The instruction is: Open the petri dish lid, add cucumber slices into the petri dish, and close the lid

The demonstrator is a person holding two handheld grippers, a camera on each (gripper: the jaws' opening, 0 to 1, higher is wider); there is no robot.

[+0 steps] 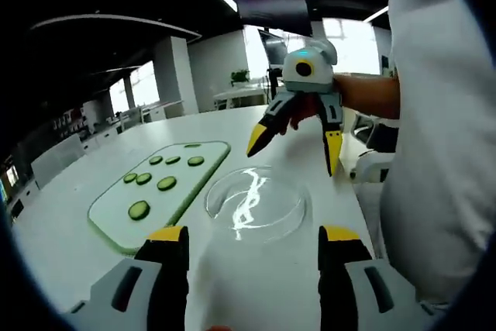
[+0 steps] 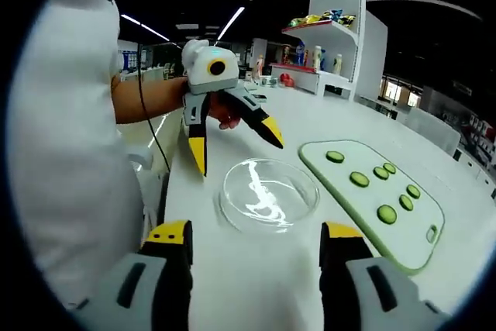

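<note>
Nothing of the task looks done yet: the petri dish (image 1: 256, 205) sits on the white table (image 1: 93, 191) with its clear lid apparently on, though the glass glare makes the seam hard to read, and no green shows inside it. In the left gripper view the dish lies just ahead of the left gripper (image 1: 252, 247), a little past its yellow-tipped jaws, which stand spread wide with nothing between them. The right gripper (image 1: 298, 145) hangs above the far side of the dish, jaws splayed and empty, apart from the glass. In the right gripper view the same dish (image 2: 269, 194) lies straight ahead of the right gripper (image 2: 256, 242), whose jaws are likewise parted and bare, while the left gripper (image 2: 236, 145) hovers beyond the dish's far-left rim. The cucumber slices (image 1: 155, 177) rest on a pale green cutting board (image 1: 116, 222), ahead and to the left of the left gripper, just beside the dish; from the right gripper they lie ahead and to the right (image 2: 380, 191) on the board (image 2: 434, 246). All three steps remain, by my judgement: lifting the lid, moving slices in, and closing it.
</note>
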